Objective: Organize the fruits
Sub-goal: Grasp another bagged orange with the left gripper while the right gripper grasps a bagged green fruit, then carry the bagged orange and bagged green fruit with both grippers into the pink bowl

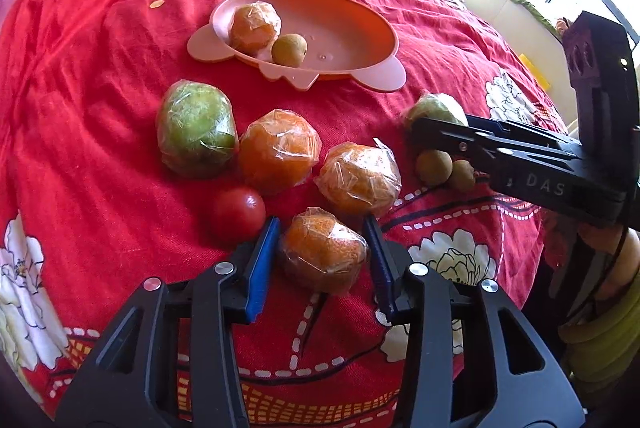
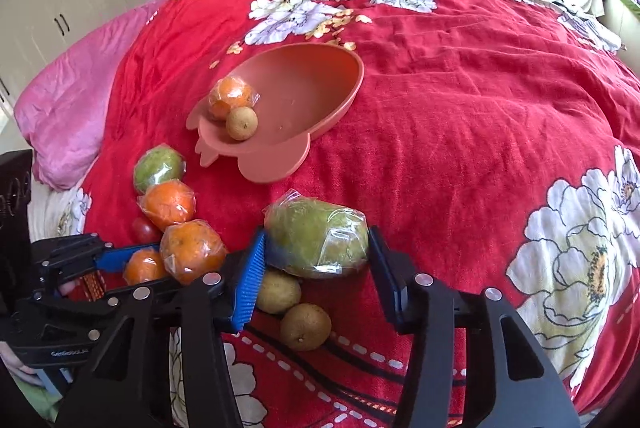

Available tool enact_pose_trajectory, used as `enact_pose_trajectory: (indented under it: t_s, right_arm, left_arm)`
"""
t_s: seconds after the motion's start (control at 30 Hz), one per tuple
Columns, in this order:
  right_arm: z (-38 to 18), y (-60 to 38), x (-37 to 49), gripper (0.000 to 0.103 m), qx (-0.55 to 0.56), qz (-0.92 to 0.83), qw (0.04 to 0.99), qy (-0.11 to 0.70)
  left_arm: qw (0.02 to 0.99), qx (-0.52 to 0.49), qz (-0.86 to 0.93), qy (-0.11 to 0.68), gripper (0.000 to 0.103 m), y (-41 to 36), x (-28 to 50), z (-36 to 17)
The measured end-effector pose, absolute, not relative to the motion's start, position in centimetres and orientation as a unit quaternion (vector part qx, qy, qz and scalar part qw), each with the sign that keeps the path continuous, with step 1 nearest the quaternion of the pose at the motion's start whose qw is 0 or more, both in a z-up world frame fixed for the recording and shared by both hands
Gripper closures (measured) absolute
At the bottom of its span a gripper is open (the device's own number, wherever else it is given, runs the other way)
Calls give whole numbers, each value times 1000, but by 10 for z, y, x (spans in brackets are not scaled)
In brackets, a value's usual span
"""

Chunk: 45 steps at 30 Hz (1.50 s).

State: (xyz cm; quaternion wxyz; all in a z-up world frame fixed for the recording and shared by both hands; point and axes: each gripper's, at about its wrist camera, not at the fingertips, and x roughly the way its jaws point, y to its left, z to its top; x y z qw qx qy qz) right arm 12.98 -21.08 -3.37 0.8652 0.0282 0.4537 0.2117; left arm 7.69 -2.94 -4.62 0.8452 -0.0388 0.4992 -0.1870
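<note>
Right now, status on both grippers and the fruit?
Left gripper shut on wrapped orange. Right gripper shut on wrapped green fruit. Tray holds two fruits. Path clear.

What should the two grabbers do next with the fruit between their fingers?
Probably lift both toward the orange tray. The left gripper brackets a wrapped orange, the right gripper a wrapped green fruit, and the tray holds only two fruits.
</note>
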Motion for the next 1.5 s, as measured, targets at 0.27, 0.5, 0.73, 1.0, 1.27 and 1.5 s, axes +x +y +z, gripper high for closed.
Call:
enact_pose_trajectory:
  t_s: [0.27,0.5,0.73,1.0,1.27,1.5]
  right_arm:
    - [-15,-218,120,55,40,219,877,427]
    - [-4,-220,116,55,42,225,882,412]
    - [5,-224,114,55,46,228,885,403]
    - [17,-230,115,55,51,229,891,389]
    - [28,-227,122,55,47,239,892,380]
    - [38,-220,140,55,44,252,893,370]
  left_arm:
    - [845,-42,-191,498,69,-30,71,-38]
    - [853,-45,-193,483,69,-29,63,-21]
    - [863,-51,-193,464,69,-26,65,0]
    - [874,-55,-180,449,69,-20,77,17]
    - [883,-57,-175,432,69,-16,97,33]
    - [881,-45,-180,435,69,-26,124,35]
